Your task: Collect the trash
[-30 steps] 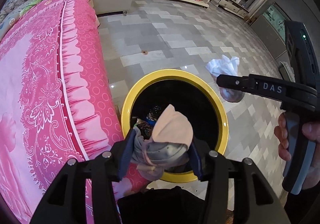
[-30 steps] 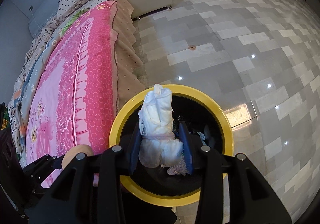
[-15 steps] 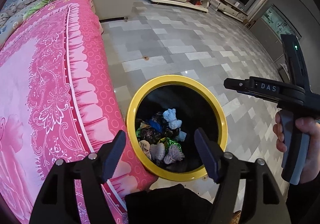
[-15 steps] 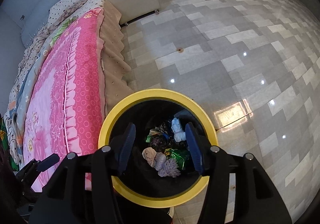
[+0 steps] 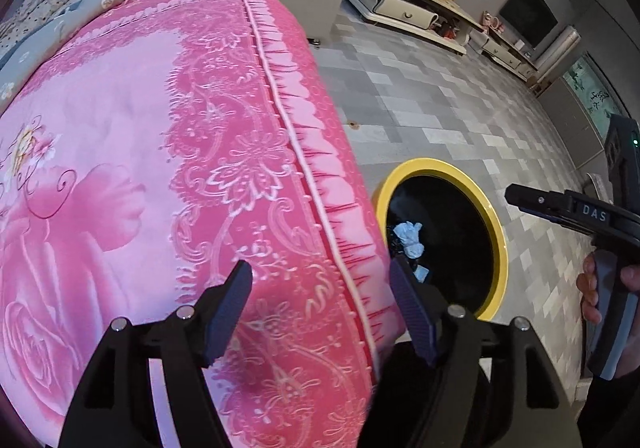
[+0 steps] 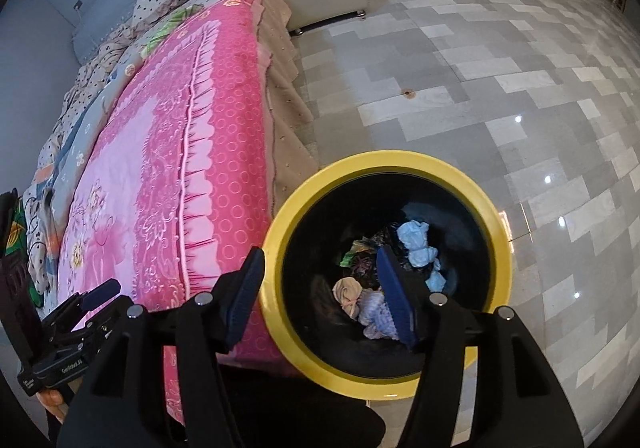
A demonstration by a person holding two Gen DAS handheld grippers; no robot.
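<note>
So, quick progress check on the trash run. Starting at the left: the pink bedspread (image 5: 168,152) looks clean as far as I can see, no wads or wrappers on the stretch that's in view. My left gripper (image 5: 320,312) hangs over the bed's edge with its jaws spread wide and nothing between them, tilted steeply downward. The right wrist view catches it at the far left, low beside the bed.

Moving right, the yellow-rimmed bin (image 6: 500,248) stands on the tile floor (image 6: 500,96), touching the bedspread's skirt or just beside it. Inside it sit a tan wad (image 6: 347,290), a pale striped wad (image 6: 374,314), a light blue tissue clump (image 6: 416,242) and some dark and green wrappers (image 6: 360,256), so that part of the collecting is done. My right gripper (image 6: 320,298) is above the bin's near-left rim, one finger outside the rim and the other over the opening. Its jaws have just been opening and there's nothing between them. It also points steeply down.

What's left? I'd guess not much around here: the floor shows only a small brownish spot (image 6: 408,93), too small to tell what it is. Anything beyond the bed's far end I can't judge.
</note>
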